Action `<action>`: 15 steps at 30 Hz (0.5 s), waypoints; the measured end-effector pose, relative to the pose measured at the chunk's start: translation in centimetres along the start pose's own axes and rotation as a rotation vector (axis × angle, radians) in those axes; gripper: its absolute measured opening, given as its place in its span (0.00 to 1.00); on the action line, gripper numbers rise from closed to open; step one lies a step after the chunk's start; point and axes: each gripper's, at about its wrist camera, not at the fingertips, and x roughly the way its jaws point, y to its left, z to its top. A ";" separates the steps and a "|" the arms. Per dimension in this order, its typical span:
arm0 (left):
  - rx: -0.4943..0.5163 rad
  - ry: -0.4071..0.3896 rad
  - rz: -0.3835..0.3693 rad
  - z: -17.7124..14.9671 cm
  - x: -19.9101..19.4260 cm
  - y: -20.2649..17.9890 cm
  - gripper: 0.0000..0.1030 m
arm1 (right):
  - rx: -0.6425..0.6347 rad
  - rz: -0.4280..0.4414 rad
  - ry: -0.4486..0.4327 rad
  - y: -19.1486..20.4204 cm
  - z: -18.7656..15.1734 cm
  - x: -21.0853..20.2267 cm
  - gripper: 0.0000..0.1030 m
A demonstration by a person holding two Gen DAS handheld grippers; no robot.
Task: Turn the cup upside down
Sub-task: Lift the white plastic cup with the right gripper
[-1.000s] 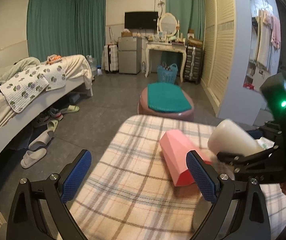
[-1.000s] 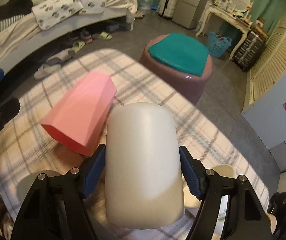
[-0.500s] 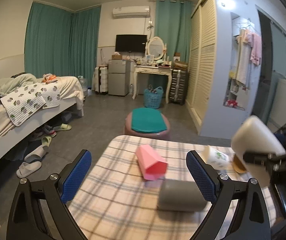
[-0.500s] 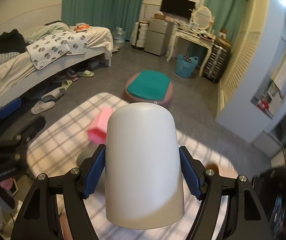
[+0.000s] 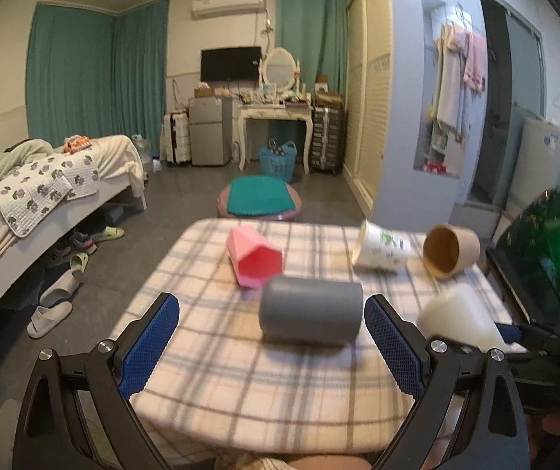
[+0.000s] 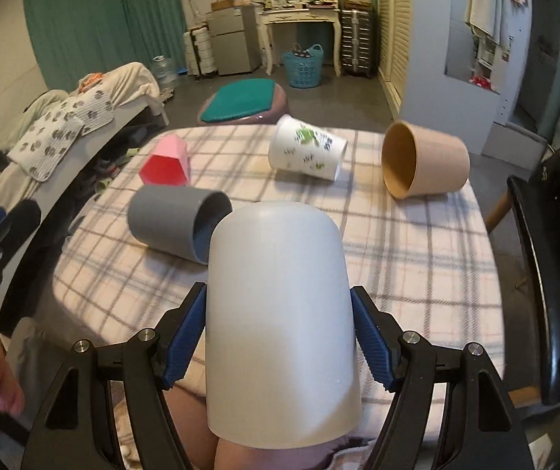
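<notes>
My right gripper (image 6: pixel 280 337) is shut on a plain white cup (image 6: pixel 280 305) and holds it above the near edge of the checked table (image 6: pixel 416 266), closed base pointing away from me. The white cup also shows at the right of the left wrist view (image 5: pixel 456 317). My left gripper (image 5: pixel 272 340) is open and empty above the table's near left edge. A grey cup (image 5: pixel 311 309) lies on its side just beyond its fingers; it also shows in the right wrist view (image 6: pixel 174 223).
A pink cup (image 5: pixel 252 254), a white printed cup (image 5: pixel 381 250) and a tan cup (image 5: pixel 450 248) lie on their sides further back on the table. A round stool (image 5: pixel 260 199) stands beyond the table, a bed (image 5: pixel 45 196) at the left, a dark chair (image 5: pixel 546 258) at the right.
Both grippers have pulled back toward the table's near edge, so several cups have come into view. The white cup stays gripped in my right gripper. My left gripper stays open.
</notes>
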 end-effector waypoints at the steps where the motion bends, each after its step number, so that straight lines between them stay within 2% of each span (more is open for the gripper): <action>1: 0.007 0.007 0.000 -0.4 0.3 -0.4 0.96 | 0.010 -0.004 0.002 0.0 0.0 0.5 0.69; 10: 0.025 0.099 0.000 -1.4 4.3 -2.0 0.96 | 0.054 -0.071 -0.001 -2.2 0.6 4.6 0.69; 15: 0.043 0.144 0.004 -1.6 6.0 -2.9 0.96 | 0.064 -0.057 0.007 -3.0 0.9 5.8 0.69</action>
